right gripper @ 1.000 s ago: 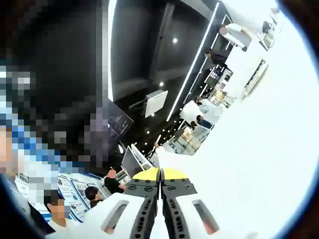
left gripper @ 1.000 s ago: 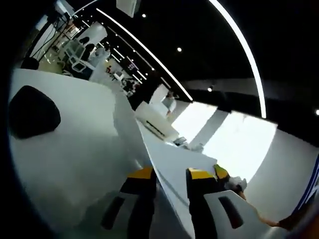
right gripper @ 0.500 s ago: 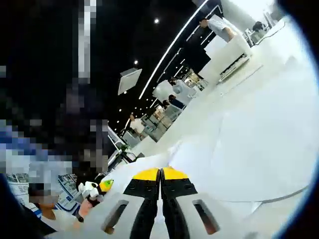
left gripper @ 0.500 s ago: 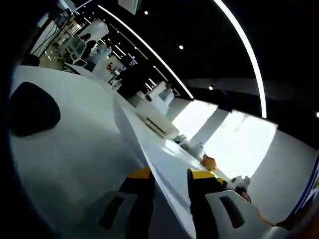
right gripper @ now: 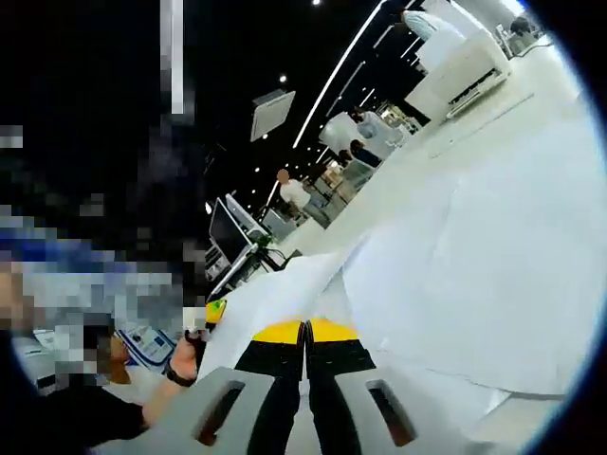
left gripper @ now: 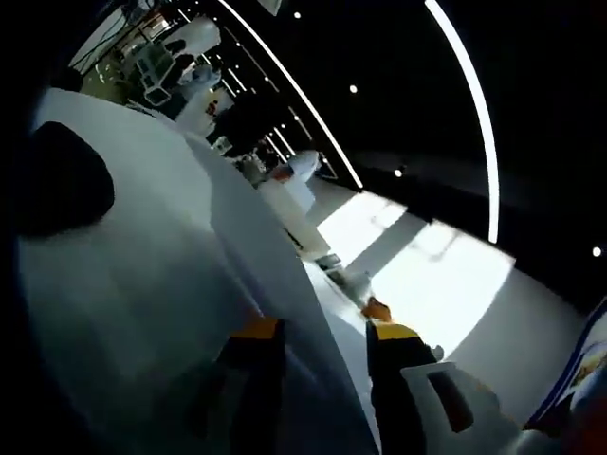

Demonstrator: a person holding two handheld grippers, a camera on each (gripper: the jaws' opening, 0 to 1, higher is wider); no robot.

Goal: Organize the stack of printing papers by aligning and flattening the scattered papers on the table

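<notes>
Since earlier, the papers [right gripper: 493, 275] lie flatter on the worktop [right gripper: 560, 104]; right gripper [right gripper: 305, 331] clenched beside them, left gripper [left gripper: 318, 332] released astride them.

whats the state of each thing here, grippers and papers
left hand-held gripper: jaws apart, a sheet edge running between them
right hand-held gripper: jaws closed together
papers: loose, overlapping, not yet squared up
table: white, papers spread over it
</notes>
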